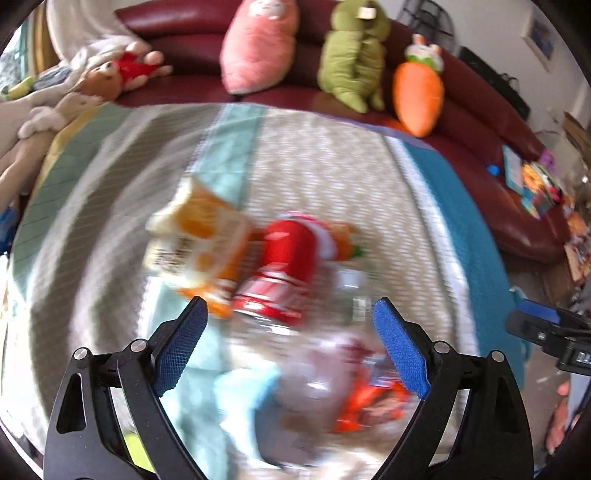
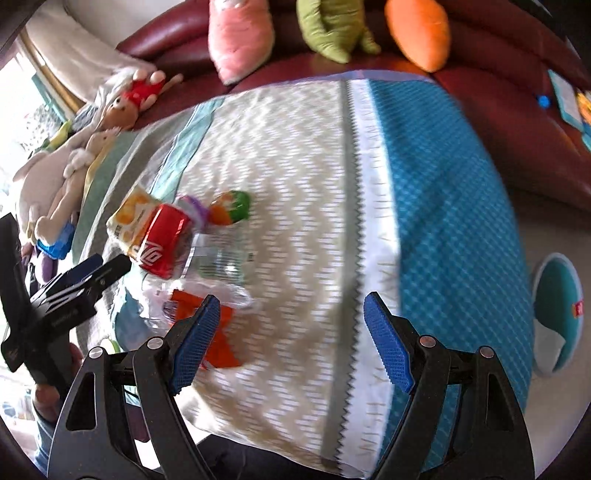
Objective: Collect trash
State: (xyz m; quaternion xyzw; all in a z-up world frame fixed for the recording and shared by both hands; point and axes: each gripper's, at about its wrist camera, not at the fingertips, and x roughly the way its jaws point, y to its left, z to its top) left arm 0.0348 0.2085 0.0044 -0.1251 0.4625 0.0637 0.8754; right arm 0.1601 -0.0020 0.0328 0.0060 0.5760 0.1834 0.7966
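My left tongs (image 1: 290, 308): the two blue pads stand wide apart and hold nothing; they hang above the heap of trash, pointing down at it.
My right tongs (image 2: 291, 304): also wide, nothing between the pads; below them is only the zigzag part of the cloth, to the right of the heap.
Orange wrapper (image 2: 207, 332): the nearest piece of trash, flat on the cloth, just beside the left pad of my right tongs in that view.
Clear plastic bag (image 2: 207, 291): crumpled, it lies over the upper part of the orange wrapper; in the left view it is too blurred to read.
Clear bottle (image 2: 221, 258): it lies on its side behind the bag, next to the can.
Red can (image 1: 284, 258): it lies on its side in the middle of the heap, touching the yellow snack bag (image 1: 199, 236) on its left.
Orange and green piece (image 2: 231, 206): a small thing at the far end of the heap; I cannot tell what it is.
Patterned cloth (image 2: 295, 166): it carries all the trash; grey-white zigzag in the middle, a blue band at the right.
Red sofa (image 1: 184, 26): behind the cloth, with a pink plush (image 1: 258, 48), a green plush (image 1: 351, 59) and a carrot plush (image 1: 419, 96) in a row.
Far left: more soft toys (image 2: 70, 162) lie at the edge of the cloth.
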